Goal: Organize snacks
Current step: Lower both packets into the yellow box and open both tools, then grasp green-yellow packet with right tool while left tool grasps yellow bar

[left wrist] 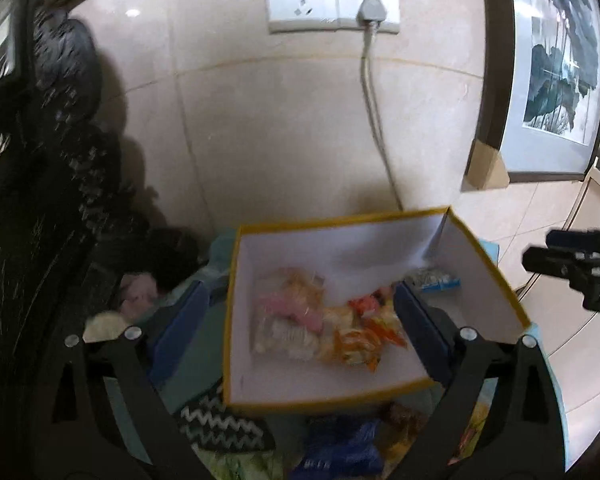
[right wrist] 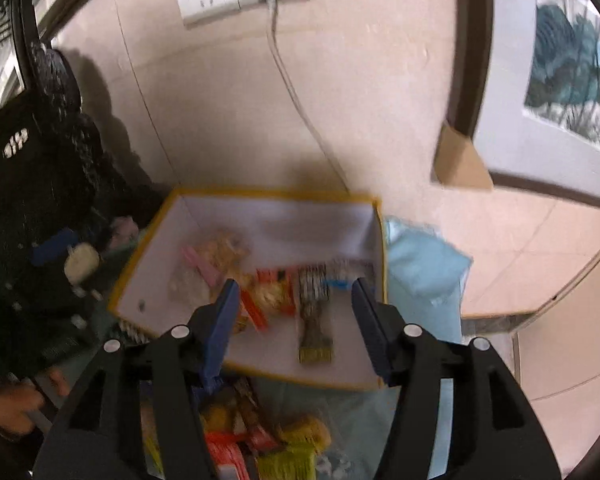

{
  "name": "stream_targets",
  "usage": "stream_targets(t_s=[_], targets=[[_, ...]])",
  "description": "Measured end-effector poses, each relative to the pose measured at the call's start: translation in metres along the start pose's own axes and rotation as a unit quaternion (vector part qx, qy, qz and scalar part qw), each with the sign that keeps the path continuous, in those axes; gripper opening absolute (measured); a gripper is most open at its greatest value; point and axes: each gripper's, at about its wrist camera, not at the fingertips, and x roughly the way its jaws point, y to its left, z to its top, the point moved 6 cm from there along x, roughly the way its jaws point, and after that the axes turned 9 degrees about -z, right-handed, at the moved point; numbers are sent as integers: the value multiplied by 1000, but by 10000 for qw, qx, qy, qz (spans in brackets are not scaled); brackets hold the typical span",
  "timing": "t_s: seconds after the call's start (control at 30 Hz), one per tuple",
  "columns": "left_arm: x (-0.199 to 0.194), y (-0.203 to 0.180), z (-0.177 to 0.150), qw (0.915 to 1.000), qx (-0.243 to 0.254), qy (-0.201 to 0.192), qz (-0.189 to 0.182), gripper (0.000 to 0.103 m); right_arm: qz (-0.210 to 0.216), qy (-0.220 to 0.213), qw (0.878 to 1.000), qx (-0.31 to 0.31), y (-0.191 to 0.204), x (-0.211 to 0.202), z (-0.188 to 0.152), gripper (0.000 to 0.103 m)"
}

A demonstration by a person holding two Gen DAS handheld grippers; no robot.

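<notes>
At the far left of the left wrist view, a dark patterned fabric mass is being shown heaped against a tiled wall, blurred. Below it, the left gripper is being held with its blue-padded fingers spread wide apart, nothing being gripped between them. Between and behind those fingers, a shallow yellow-rimmed box with a white interior is being seen resting on a teal cloth. Inside it, a clear packet of pale and pink snacks is lying toward the left, with orange-and-red wrapped snacks touching it on the right and a small blue-and-white packet near the far right corner. Above the box, a white double wall socket is being shown with a grey plug and cable hanging down behind the box. A framed picture is leaning at the right.

In the right wrist view, the right gripper is likewise being held open and empty over the box's near edge. Between its fingers, a dark patterned stick packet is lying lengthwise in the box. More loose snack packets, yellow, red and green, are lying outside the box, near its front edge, below the gripper. A light blue bag is sitting just beside the box's right wall.
</notes>
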Motion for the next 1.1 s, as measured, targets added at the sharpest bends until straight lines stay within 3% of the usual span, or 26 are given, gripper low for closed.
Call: stream_targets(t_s=[0.1,0.27,0.33,0.5,0.6,0.73,0.77,0.87,0.93,0.97,1.0,1.1], targets=[[-14,8,-29,9996,-251,107,25,95,-28,200,9998,20,-1,0,-38,59],[-35,7,-107,9970,-524,561,4,95,-56,774,9970,-5,5,7,-114,59],[-43,3,-140,9959,-523,733,-17,95,-120,1050,9943,-101,8,14,-152,59],[-55,-14,-201,9939,-261,1065,-86,95,-201,1429,9891,-297,16,22,-209,59],[-54,-29,-232,9913,-125,1295,-195,91,-238,1591,9860,-449,23,28,-228,60],[-43,-43,-263,9866,-23,1614,-259,55,-343,1648,9841,-567,32,36,-235,60],[-38,-43,-270,9847,-135,1719,-255,51,-363,1646,9839,-594,35,38,-233,60],[-30,-42,-279,9840,-266,1758,-128,53,-497,1714,9811,-752,45,51,-230,61],[-23,-44,-287,9813,-408,1872,-153,68,-471,1857,9785,-760,49,60,-234,64],[-23,-46,-288,9822,-335,1841,-151,71,-433,1911,9779,-731,50,63,-236,63],[-24,-47,-289,9828,-258,1824,-160,70,-367,1911,9786,-671,51,63,-239,51],[-34,-37,-290,9830,-372,1774,-275,35,-237,1667,9837,-627,50,51,-239,35]])
